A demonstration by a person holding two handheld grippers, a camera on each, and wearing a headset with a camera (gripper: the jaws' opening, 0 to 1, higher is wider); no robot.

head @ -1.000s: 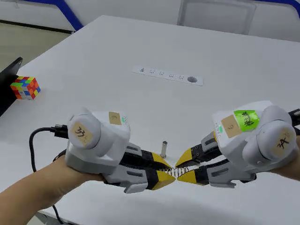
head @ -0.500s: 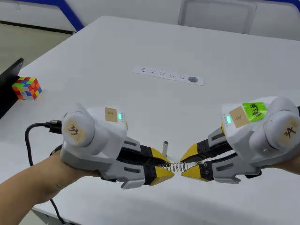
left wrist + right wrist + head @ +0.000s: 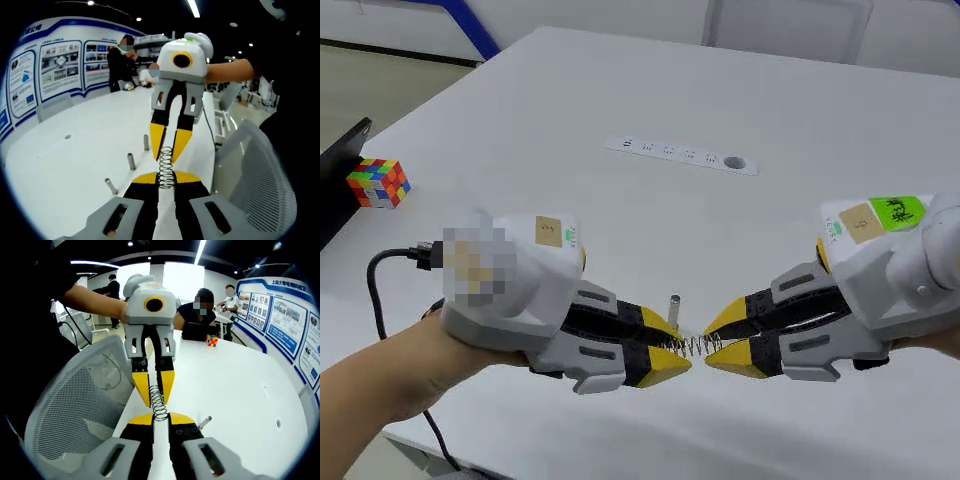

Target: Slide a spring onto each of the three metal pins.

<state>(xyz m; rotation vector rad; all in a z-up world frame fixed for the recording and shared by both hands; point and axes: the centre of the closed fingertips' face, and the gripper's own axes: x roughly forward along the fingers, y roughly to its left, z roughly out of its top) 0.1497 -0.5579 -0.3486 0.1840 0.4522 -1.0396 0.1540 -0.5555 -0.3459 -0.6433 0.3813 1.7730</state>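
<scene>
A small metal spring (image 3: 700, 346) runs level between my two grippers, just above the white table (image 3: 620, 220). My left gripper (image 3: 686, 358) is shut on its left end. Facing it tip to tip, my right gripper (image 3: 708, 347) is shut on the other end. The left gripper view shows the spring (image 3: 165, 167) rising from my left gripper (image 3: 166, 179) into the right gripper (image 3: 167, 157). Three upright metal pins (image 3: 131, 161) stand bare in a row on the table. One pin (image 3: 673, 310) shows just behind the spring.
A Rubik's cube (image 3: 376, 183) and a black object (image 3: 340, 170) sit at the table's left edge. A flush socket strip (image 3: 680, 156) lies mid-table. A black cable (image 3: 375, 290) trails from the left gripper. A mesh chair (image 3: 85, 400) stands beside the table, and people stand behind.
The two grippers have drawn apart, the right one shifting right. The spring between their tips now spans a longer gap than one second ago.
</scene>
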